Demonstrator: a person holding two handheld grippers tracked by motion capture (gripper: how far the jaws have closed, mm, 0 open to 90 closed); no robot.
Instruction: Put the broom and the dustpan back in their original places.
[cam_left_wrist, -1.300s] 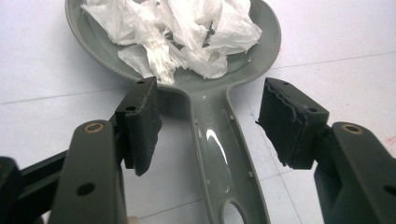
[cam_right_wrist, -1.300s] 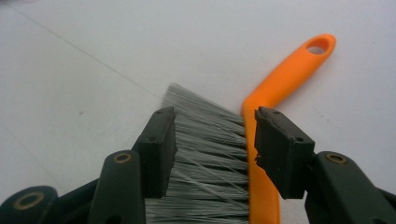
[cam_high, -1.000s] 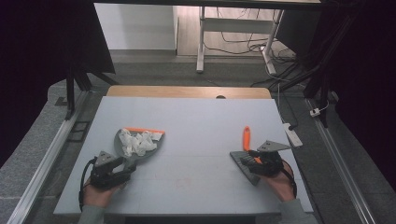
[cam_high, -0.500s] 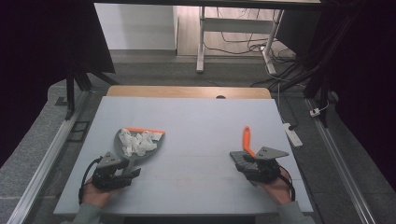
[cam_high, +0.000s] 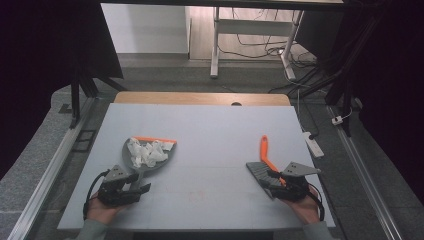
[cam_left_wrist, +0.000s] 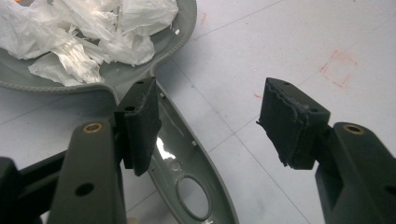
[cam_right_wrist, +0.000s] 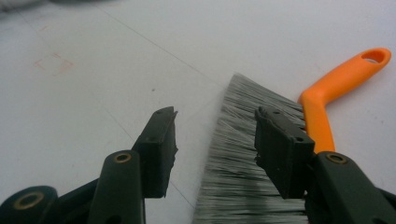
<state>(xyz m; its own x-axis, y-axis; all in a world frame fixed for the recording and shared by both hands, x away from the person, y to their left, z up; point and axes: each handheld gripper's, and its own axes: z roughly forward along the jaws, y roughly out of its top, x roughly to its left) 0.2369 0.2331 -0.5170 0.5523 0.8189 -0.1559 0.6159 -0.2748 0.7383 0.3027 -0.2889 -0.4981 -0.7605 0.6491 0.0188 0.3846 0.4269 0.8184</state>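
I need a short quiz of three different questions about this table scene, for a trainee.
1. True or false: the dustpan holds crumpled paper.
2. What colour is the brush handle?
3. The left tool stands: A) shut on the dustpan handle, B) open over the dustpan handle, C) shut on the paper.

Key: 1 true. 2 orange. 3 B.

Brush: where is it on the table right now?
In the high view the brush lies at the table's right side, bristles just ahead of the right tongs, orange handle pointing away, far across from the dustpan.
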